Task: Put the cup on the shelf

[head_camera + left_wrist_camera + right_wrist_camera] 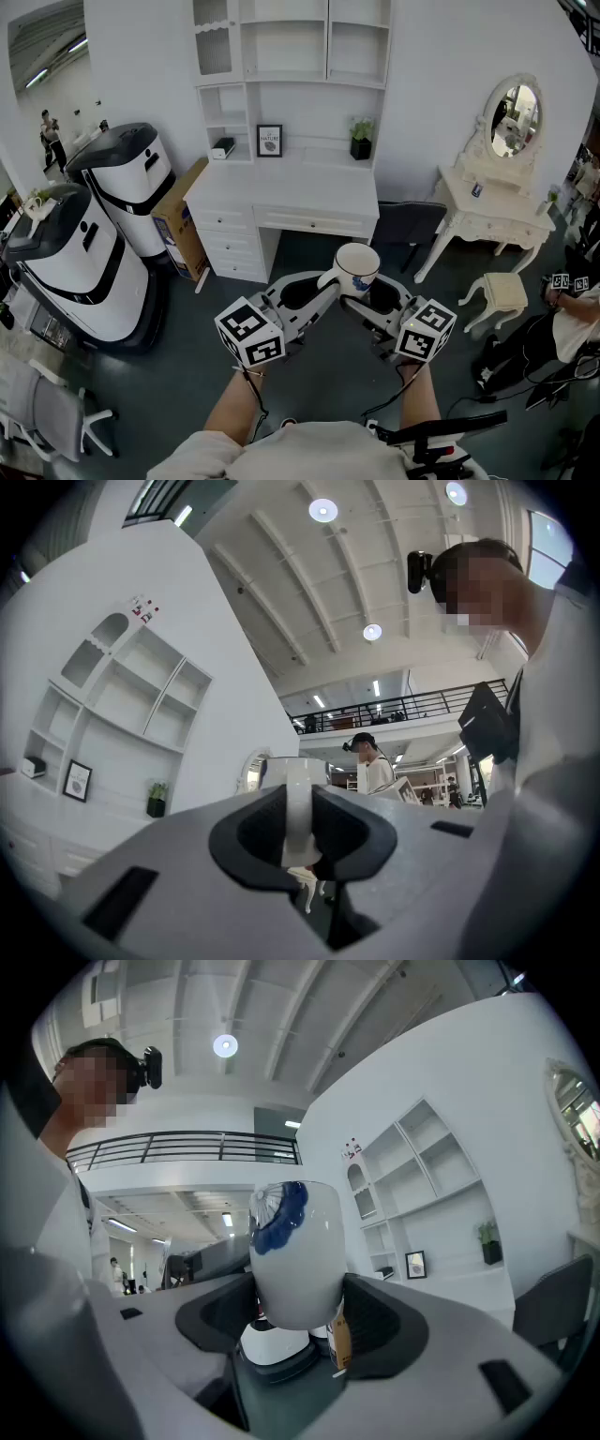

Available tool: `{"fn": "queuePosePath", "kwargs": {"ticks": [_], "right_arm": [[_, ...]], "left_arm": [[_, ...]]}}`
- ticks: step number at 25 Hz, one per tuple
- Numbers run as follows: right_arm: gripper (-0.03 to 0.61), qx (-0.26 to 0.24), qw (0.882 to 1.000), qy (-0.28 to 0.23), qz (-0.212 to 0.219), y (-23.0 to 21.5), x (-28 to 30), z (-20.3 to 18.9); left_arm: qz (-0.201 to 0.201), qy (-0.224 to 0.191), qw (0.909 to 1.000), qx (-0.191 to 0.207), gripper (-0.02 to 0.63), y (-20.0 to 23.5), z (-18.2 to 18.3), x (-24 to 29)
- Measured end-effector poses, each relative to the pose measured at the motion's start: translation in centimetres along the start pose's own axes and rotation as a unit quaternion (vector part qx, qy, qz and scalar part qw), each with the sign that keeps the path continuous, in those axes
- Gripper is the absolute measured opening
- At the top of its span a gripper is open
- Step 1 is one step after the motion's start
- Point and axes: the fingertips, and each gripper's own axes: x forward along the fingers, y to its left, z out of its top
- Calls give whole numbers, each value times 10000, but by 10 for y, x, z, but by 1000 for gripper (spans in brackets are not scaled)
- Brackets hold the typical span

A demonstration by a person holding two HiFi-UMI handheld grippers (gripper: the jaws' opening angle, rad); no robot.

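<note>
White, blue-patterned cup (357, 265); left tool (324, 283) clamps its handle (298, 799), right tool (292, 1312) open around it.

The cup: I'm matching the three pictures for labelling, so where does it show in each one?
Head view: the cup is near the middle, just below the white desk.
Left gripper view: low centre, its handle between the jaws.
Right gripper view: centre, its blue-patterned body between the jaws.
Shared landmark: the potted plant on the desk.
</note>
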Motion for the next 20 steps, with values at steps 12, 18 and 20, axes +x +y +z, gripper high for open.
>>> {"fn": "queuePosePath", "kwargs": {"ticks": [12,18,20], "right_arm": [[310,-86,9997,202,-84,-6,9,-11],[310,-232,9993,170,-233,-1,43,-12],[310,-246,9993,110,-276,-1,51,-12]], "left_arm": [[107,32,9999,-21,63,11,-10,-5],[32,53,10000,25,63,35,0,-26],[-28,68,10000,44,63,41,2,-30]]}}
